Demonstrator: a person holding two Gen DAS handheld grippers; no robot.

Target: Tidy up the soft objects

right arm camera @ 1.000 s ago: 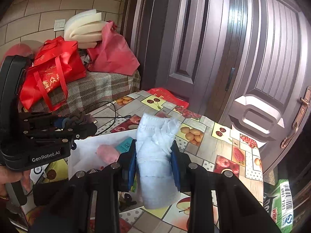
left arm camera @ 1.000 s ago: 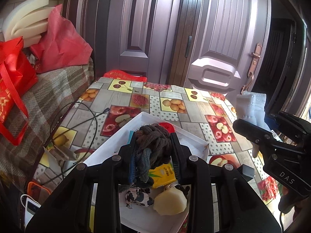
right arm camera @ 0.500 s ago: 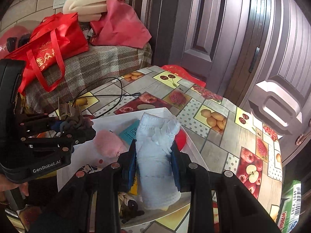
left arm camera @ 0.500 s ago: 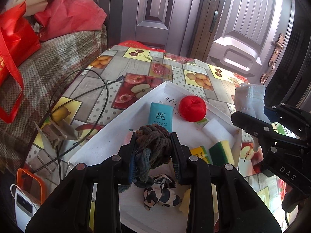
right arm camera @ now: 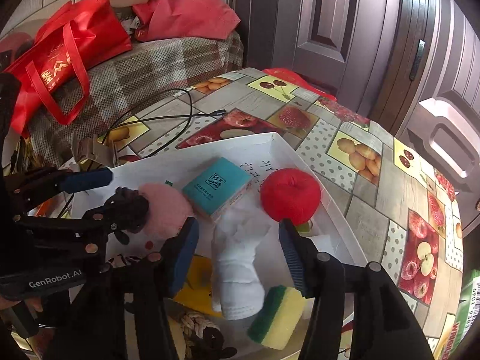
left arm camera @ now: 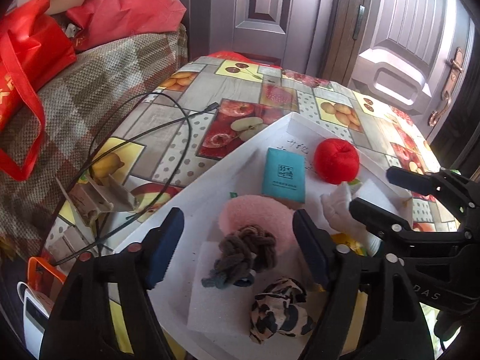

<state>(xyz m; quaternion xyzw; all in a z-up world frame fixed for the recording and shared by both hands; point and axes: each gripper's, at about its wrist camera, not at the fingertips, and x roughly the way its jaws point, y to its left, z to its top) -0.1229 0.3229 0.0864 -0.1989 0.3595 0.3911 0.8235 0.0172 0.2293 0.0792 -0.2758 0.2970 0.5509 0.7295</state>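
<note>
Both grippers hang over a white tray set on a table covered by a fruit-print cloth.

Left gripper: jaws opening, pads well apart. A dark knotted rope toy lies between them on the tray, partly on a white foam block and against a pink puff. Neither pad presses on it.

Right gripper: jaws opening, pads standing clear. A white rolled sock lies between them on the tray floor, touched by neither pad. In the left wrist view the same gripper shows at the right edge, with the sock below its near finger.

Other contents of the tray: a teal tissue packet toward the far corner, a red knitted apple just beside it, a leopard-print cloth bundle at the near edge, and a yellow-and-green sponge touching the sock's lower end. A yellow packet lies partly under the right gripper's left finger. A braided cream rope shows at the bottom of the right wrist view, mostly hidden.

Off the tray: a black cable loops across the cloth, and red bags rest on a checked blanket to the left. A dark panelled door stands behind the table.
</note>
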